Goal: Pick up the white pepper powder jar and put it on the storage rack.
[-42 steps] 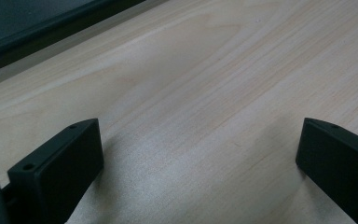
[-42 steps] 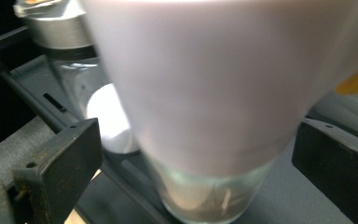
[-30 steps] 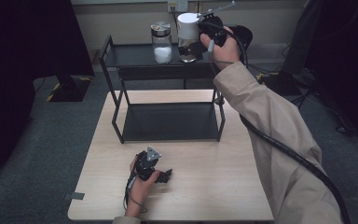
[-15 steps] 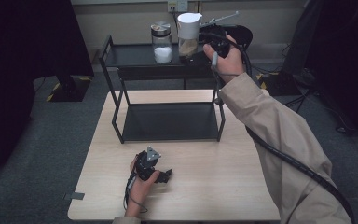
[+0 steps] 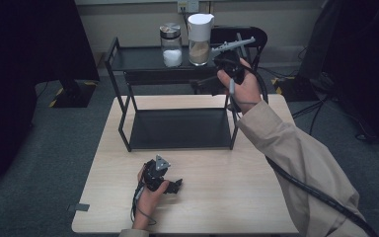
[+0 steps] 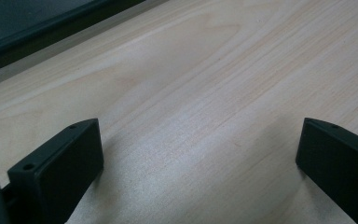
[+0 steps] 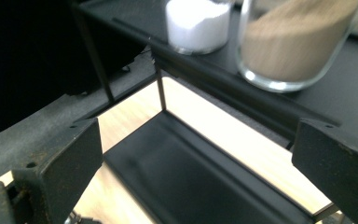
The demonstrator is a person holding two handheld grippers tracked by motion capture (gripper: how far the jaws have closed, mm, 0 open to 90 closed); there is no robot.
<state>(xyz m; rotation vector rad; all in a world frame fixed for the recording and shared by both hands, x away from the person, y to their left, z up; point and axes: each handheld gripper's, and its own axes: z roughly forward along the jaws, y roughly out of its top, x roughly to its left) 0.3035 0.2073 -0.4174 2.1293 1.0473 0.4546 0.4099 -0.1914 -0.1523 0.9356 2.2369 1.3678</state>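
A black two-tier rack (image 5: 128, 61) stands at the table's far side. On its top shelf a glass jar of white powder (image 5: 170, 47) with a metal lid stands next to a white-lidded jar of brown powder (image 5: 199, 39). My right gripper (image 5: 208, 84) hovers open just in front of the top shelf's right end, apart from both jars. In the right gripper view the white-powder jar (image 7: 198, 23) and the brown-powder jar (image 7: 298, 42) stand above my open right gripper (image 7: 198, 135). My left gripper (image 5: 173, 185) rests open on the table near the front edge, its jaws empty (image 6: 198, 135).
The rack's lower shelf (image 5: 177, 128) is a bare black tray, seen below the jaws as the lower shelf (image 7: 191, 177) in the right gripper view. Light wooden table (image 5: 217, 197) stretches around the left hand. A black cable (image 5: 306, 187) trails from the right gripper.
The right gripper has let go of the brown-powder jar, which now stands on the top shelf, and has drawn back toward the person. The left gripper has not moved.
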